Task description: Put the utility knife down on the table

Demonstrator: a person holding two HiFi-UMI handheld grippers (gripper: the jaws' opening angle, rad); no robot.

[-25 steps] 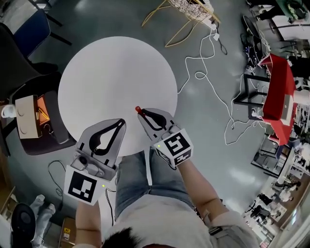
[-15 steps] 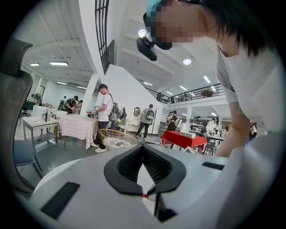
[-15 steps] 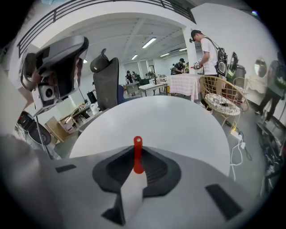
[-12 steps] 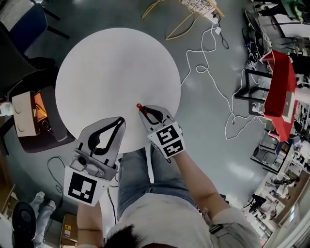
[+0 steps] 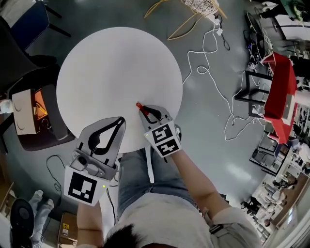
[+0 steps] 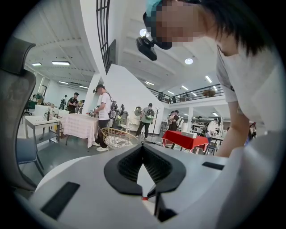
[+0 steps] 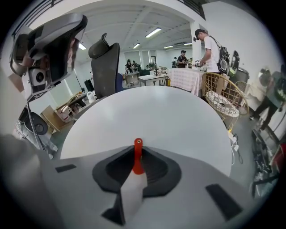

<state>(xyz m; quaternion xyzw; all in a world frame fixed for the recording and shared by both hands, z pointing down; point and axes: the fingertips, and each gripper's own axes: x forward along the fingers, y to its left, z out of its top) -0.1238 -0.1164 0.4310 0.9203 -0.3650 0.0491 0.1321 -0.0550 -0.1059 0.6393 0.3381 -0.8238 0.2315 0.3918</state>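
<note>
The utility knife (image 5: 139, 106) is clamped between the jaws of my right gripper (image 5: 144, 112), with only its red end sticking out past the fingertips. It hangs over the near right part of the round white table (image 5: 111, 63). In the right gripper view the knife's red end (image 7: 138, 154) and pale body stand upright in the shut right gripper (image 7: 136, 156), with the tabletop (image 7: 161, 112) beyond. My left gripper (image 5: 119, 121) is at the table's near edge, shut with nothing in it. In the left gripper view its fingertips (image 6: 143, 147) meet.
A dark chair with a cardboard box (image 5: 23, 112) stands left of the table. White cables (image 5: 208, 68) trail over the floor at the right, near a red table (image 5: 280, 87). A wire basket (image 5: 196, 6) stands beyond the table. My legs are below the near edge.
My right gripper has shifted slightly forward and left over the table with the knife, and its marker cube has turned. The left gripper has stayed put.
</note>
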